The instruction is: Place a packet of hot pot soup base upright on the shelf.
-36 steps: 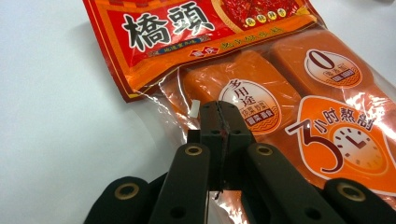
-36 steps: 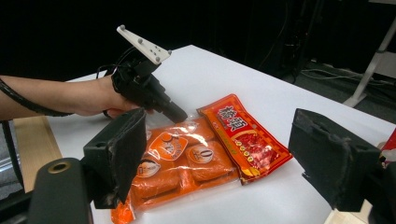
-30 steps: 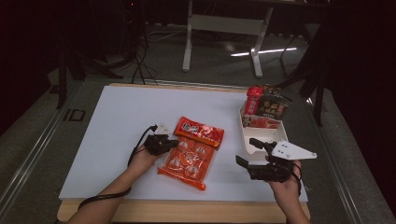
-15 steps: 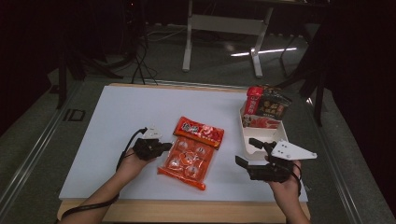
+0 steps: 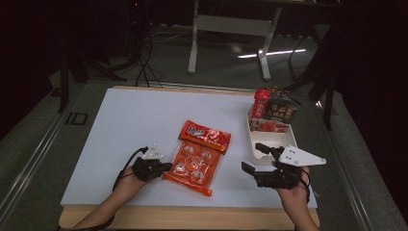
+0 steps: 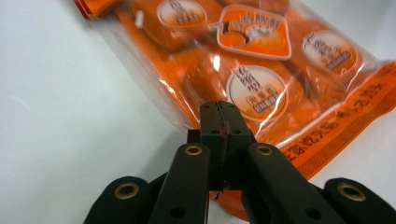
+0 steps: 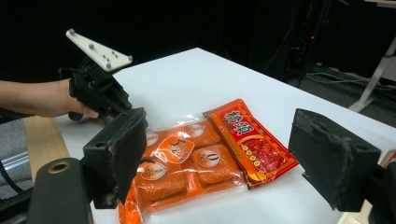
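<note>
Orange clear-windowed snack bag (image 5: 193,161) of round labelled cakes lies flat; left gripper (image 5: 162,167) jaws pressed together at its edge, right gripper (image 5: 254,161) jaws spread wide, holding nothing

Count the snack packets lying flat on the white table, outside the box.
2. The orange packet lies near the front edge, by the left gripper. The red packet lies just behind it, overlapping its far end. More packets stand in the white box at right.
</note>
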{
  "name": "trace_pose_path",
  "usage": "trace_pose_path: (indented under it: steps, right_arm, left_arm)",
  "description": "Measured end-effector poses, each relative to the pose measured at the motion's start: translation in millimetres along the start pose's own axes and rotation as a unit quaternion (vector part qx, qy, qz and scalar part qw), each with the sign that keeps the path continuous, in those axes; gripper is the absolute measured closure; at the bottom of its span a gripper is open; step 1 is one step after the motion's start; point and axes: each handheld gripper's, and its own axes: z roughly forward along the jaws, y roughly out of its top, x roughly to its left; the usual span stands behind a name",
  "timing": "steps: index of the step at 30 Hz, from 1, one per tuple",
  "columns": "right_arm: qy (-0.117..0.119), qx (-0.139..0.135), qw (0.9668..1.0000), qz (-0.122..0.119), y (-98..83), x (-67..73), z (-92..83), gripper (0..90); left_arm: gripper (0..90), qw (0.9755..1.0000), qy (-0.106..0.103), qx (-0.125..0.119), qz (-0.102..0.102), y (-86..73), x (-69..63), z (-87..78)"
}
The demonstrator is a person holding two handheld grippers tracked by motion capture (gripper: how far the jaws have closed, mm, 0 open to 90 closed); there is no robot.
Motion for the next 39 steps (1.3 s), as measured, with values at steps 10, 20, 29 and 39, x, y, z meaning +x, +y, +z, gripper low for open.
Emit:
trace_pose_path:
  steps: [10, 20, 29, 39]
  right_arm:
    - [0.009, -0.002, 1.0000, -0.001, -0.8, -0.3, 1.7, 19.1]
    - [0.008, 0.003, 1.0000, -0.004, -1.8, 0.4, 2.9, 19.1]
    - [0.009, 0.007, 0.9999, -0.004, -2.6, 1.2, 3.8, 19.1]
    - [0.011, 0.008, 0.9998, -0.017, -4.1, 1.5, 4.5, 21.0]
  left_arm:
    - [89.6, 0.9997, -0.025, -0.004, 0.002, 3.8, -12.9, 7.0]
    - [89.6, 0.9989, -0.046, -0.002, 0.003, 12.2, -24.8, 17.7]
    - [89.0, 0.9976, -0.069, -0.005, -0.010, 14.5, -22.3, 19.6]
    - [66.5, 0.9956, -0.085, -0.039, -0.007, 23.8, -26.2, 8.5]
